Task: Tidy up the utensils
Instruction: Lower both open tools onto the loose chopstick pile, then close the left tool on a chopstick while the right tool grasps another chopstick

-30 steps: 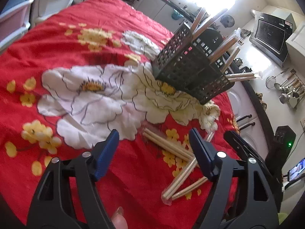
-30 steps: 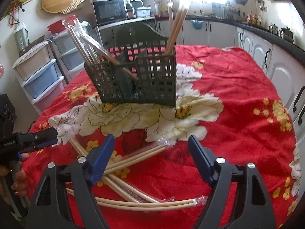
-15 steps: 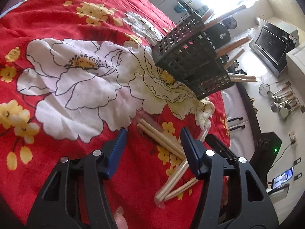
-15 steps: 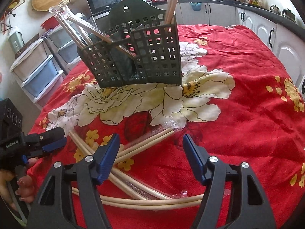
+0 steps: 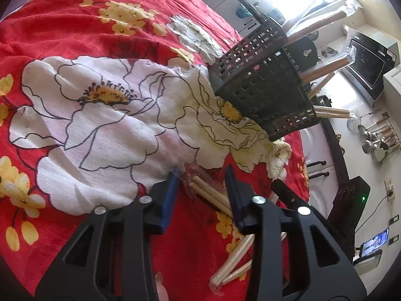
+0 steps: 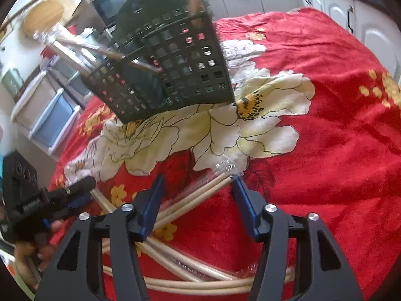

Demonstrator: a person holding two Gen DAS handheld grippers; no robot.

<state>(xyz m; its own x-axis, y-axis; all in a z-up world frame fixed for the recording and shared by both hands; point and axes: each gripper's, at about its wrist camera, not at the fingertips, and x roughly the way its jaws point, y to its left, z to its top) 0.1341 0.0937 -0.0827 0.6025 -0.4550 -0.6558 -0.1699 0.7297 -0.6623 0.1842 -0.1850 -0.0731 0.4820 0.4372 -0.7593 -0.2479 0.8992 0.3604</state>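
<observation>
Red cloth [image 5: 105, 35] with big white and yellow flowers covers the table under both of our grippers. Ahead of our left gripper [image 5: 203, 178] and to its right stands the dark slotted basket [image 5: 260, 85], with wrapped chopsticks poking out of its top. Just in front of our left fingers [image 5: 170, 195] lies a pair of chopsticks in a clear wrapper [image 5: 210, 193], its near end between the two blue pads. Our left jaws have just been closing and now stand fairly narrow around that pair; we cannot tell whether the pads already press on it. More wrapped chopsticks [image 5: 233, 263] lie on the cloth below and to the right of this gripper.

Our right gripper [image 6: 198, 183] is tipped down at the cloth, the basket [image 6: 175, 70] straight ahead of it and slightly left. A second wrapped pair of chopsticks [image 6: 200, 195] runs slantwise between its fingers [image 6: 150, 205], its crinkled wrapper end just beyond the right pad. These jaws have also just been closing but sit about half open, with a gap showing on the left side of the pair, so nothing is gripped yet. Further loose pairs [image 6: 190, 278] cross under the gripper's body, close to us. Off to the left of it we see our other gripper [image 6: 75, 193] coming in low over the same pile, with a hand [image 6: 37, 245] behind it.
</observation>
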